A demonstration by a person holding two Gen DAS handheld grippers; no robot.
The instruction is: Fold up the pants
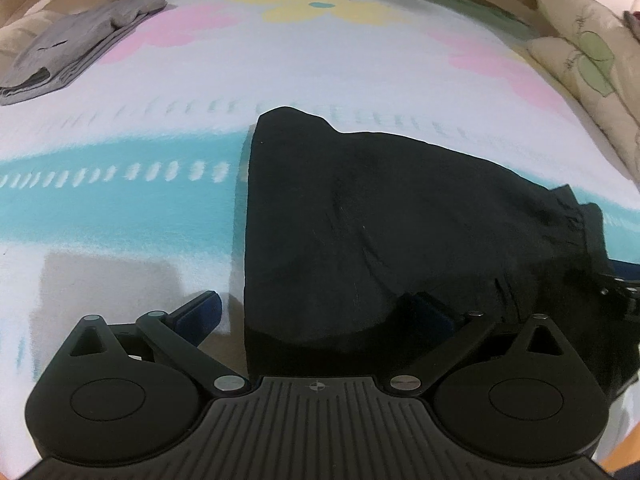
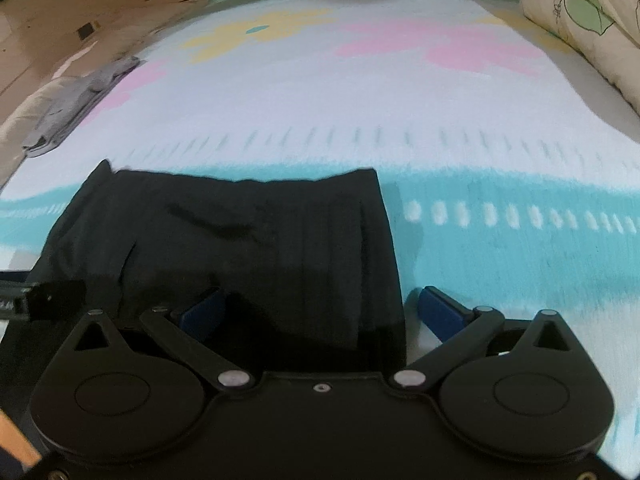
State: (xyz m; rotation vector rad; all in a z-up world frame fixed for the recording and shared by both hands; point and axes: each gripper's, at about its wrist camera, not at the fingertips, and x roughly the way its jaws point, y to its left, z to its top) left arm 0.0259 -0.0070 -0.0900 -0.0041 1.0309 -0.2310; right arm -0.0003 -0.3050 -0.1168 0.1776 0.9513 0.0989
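- Left gripper (image 1: pixel 316 316) and right gripper (image 2: pixel 324 312) each hang low with jaws spread wide, straddling a near corner of the black pants (image 1: pixel 380 220).
- The pants lie on the flowered bedspread (image 1: pixel 120 208) as a compact bundle; folding looks nearly done.
- Dark cloth hides the layers; the near edge is cut off.

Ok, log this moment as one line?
stage: mid-fold | black pants: folded on bedspread | left tongs: open, straddling pants edge | right tongs: open, straddling pants edge | grey garment: folded, far-left
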